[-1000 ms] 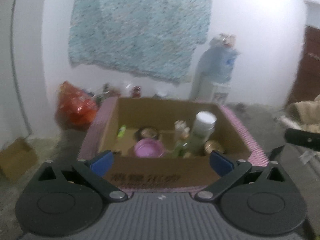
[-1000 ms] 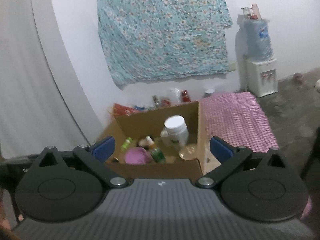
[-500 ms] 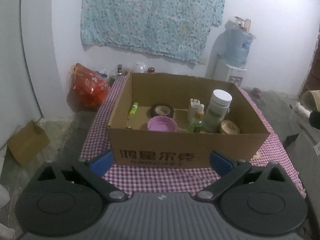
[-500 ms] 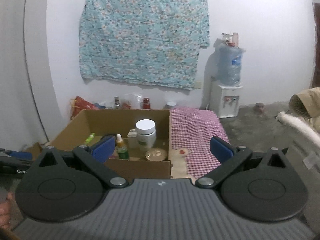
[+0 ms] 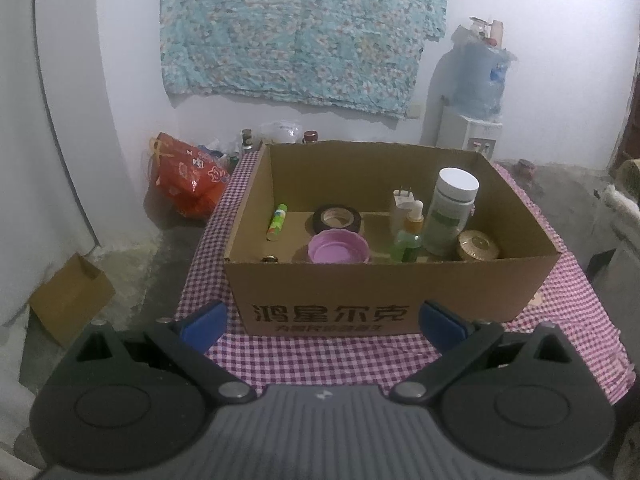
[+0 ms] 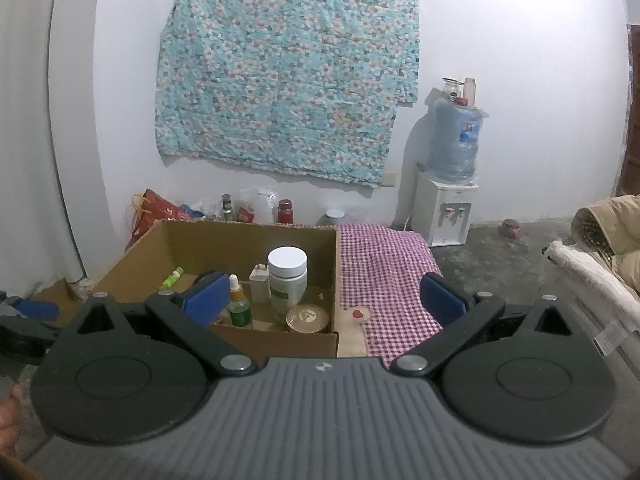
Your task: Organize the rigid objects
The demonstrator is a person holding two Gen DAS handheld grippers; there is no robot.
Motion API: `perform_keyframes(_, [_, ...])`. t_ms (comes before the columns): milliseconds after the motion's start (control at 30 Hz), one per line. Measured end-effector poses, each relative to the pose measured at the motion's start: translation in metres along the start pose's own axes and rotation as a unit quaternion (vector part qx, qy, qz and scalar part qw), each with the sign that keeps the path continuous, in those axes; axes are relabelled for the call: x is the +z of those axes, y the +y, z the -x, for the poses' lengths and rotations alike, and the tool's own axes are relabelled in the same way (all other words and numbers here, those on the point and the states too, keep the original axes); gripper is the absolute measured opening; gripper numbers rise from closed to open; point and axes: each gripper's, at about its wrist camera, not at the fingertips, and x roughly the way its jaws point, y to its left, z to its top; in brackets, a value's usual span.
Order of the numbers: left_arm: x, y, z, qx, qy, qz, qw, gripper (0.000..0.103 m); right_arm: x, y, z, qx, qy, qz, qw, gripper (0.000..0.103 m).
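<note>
An open cardboard box point(image 5: 400, 296) point(image 6: 188, 248) sits on a table with a purple checked cloth point(image 5: 320, 360) point(image 6: 384, 280). Inside it are a white-capped jar point(image 5: 452, 212) point(image 6: 287, 276), a green dropper bottle point(image 5: 410, 238) point(image 6: 239, 304), a pink bowl point(image 5: 339, 249), a tape roll point(image 5: 337, 218), a gold round tin point(image 5: 478, 245) point(image 6: 307, 317), a white plug point(image 5: 402, 208) and a green tube point(image 5: 277, 222) point(image 6: 173, 277). My left gripper point(image 5: 322, 322) is open, held in front of the box. My right gripper point(image 6: 322, 300) is open too, near the box's right front corner.
A water dispenser point(image 6: 450, 184) point(image 5: 474, 120) stands by the back wall under a floral cloth point(image 6: 284, 72). A red bag point(image 5: 188, 176) and several bottles sit behind the table. A small carton point(image 5: 70, 298) lies on the floor at left. A hand point(image 6: 8, 416) shows at lower left.
Both grippers have pulled back and up from the box, so the whole box and table show. The right view has swung to the right. Both stay open and empty.
</note>
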Motion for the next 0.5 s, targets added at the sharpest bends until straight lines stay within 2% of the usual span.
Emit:
perform_keyframes(267, [-0.001, -0.002, 0.002, 0.006, -0.017, -0.024, 0.9996, 0.103, 0.011, 0.006, 0.011, 0.008, -0.028, 0.02, 0.999, 0.102])
perform_keyframes(433, [-0.005, -0.004, 0.01, 0.039, -0.04, -0.035, 0.9978, 0.103, 0.015, 0.007, 0.019, 0.029, -0.04, 0.018, 0.999, 0.102])
perform_keyframes(500, [-0.006, -0.003, 0.012, 0.04, -0.043, -0.034, 0.9977, 0.103, 0.015, 0.006, 0.021, 0.035, -0.044, 0.015, 0.998, 0.102])
